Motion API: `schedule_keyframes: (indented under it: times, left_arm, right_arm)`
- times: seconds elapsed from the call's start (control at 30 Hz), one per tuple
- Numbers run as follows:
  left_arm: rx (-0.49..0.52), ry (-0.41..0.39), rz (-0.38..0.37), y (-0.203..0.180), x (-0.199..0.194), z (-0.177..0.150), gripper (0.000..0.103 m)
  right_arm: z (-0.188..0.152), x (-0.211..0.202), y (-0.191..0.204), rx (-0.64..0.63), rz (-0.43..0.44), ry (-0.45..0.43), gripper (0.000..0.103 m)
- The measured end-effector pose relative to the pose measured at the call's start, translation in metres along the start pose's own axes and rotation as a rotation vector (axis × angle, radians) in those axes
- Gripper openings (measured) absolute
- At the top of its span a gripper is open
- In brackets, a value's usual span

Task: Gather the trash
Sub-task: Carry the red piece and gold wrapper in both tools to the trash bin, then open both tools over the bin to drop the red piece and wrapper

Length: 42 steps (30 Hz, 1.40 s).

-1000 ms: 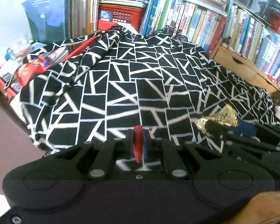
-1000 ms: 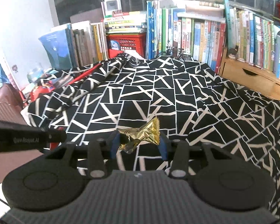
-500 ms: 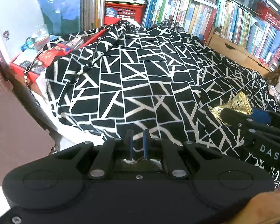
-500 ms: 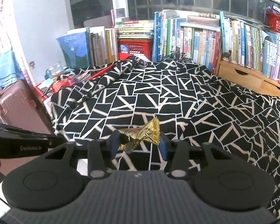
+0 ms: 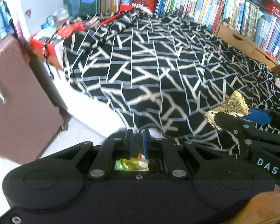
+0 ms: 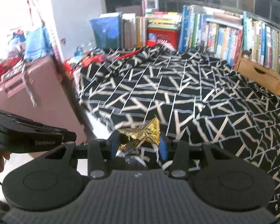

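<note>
A crumpled gold foil wrapper (image 6: 141,134) is pinched between the blue pads of my right gripper (image 6: 138,145), which is shut on it above the near edge of the bed. The left wrist view shows the same wrapper (image 5: 231,108) sticking out of the right gripper (image 5: 239,115) at the right. My left gripper (image 5: 137,141) is shut, its fingers nearly together over the bed's corner and the white floor. A shiny gold and red glint (image 5: 132,163) shows through the gap behind its fingers; I cannot tell what it is. The left gripper (image 6: 28,138) also enters the right wrist view from the left.
A bed with a black and white patterned cover (image 5: 149,65) fills the middle. A pink suitcase (image 5: 18,93) stands at the left beside a strip of white floor (image 5: 87,115). Bookshelves (image 6: 233,37), a red crate (image 6: 162,37) and a wooden drawer unit (image 6: 261,74) line the far side.
Both grippers have drawn back and leftward off the bed toward its near corner, bringing the suitcase and floor into view. The gold wrapper stays in the right gripper.
</note>
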State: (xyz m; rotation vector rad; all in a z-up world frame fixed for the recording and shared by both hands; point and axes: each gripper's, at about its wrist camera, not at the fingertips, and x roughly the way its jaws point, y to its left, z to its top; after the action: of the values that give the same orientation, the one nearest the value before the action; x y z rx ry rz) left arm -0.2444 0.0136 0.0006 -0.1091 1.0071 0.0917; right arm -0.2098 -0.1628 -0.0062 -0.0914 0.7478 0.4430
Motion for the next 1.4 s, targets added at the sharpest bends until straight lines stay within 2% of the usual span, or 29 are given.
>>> schedule_keyframes:
  times: [0.2,0.43,0.97,1.03,1.07,1.13,1.2,1.3,1.4]
  left_arm:
    - [-0.015,0.071,0.004,0.007,0.011,-0.032,0.01]
    - [-0.037,0.122,-0.002,0.023,0.032,-0.047,0.011]
    - [-0.094,0.229,-0.02,0.062,0.13,-0.072,0.014]
    - [-0.101,0.241,-0.014,0.067,0.14,-0.074,0.016]
    - [-0.103,0.246,-0.012,0.069,0.143,-0.074,0.02]
    - [-0.104,0.254,-0.007,0.073,0.15,-0.075,0.028]
    - [-0.106,0.256,0.001,0.075,0.154,-0.075,0.042]
    - [-0.109,0.26,0.007,0.079,0.161,-0.077,0.052]
    - [-0.112,0.277,0.008,0.082,0.169,-0.08,0.057]
  right_arm:
    - [-0.024,0.005,0.01,-0.007,0.022,0.058,0.05]
    - [-0.043,0.031,0.022,-0.014,0.035,0.14,0.05]
    - [-0.075,0.127,0.031,0.007,0.037,0.264,0.054]
    - [-0.079,0.137,0.03,0.008,0.036,0.278,0.056]
    - [-0.081,0.141,0.03,0.009,0.034,0.284,0.063]
    - [-0.084,0.15,0.028,0.016,0.035,0.297,0.066]
    - [-0.086,0.155,0.027,0.022,0.035,0.309,0.07]
    - [-0.089,0.159,0.027,0.017,0.023,0.309,0.077]
    - [-0.091,0.162,0.029,0.013,0.012,0.31,0.081]
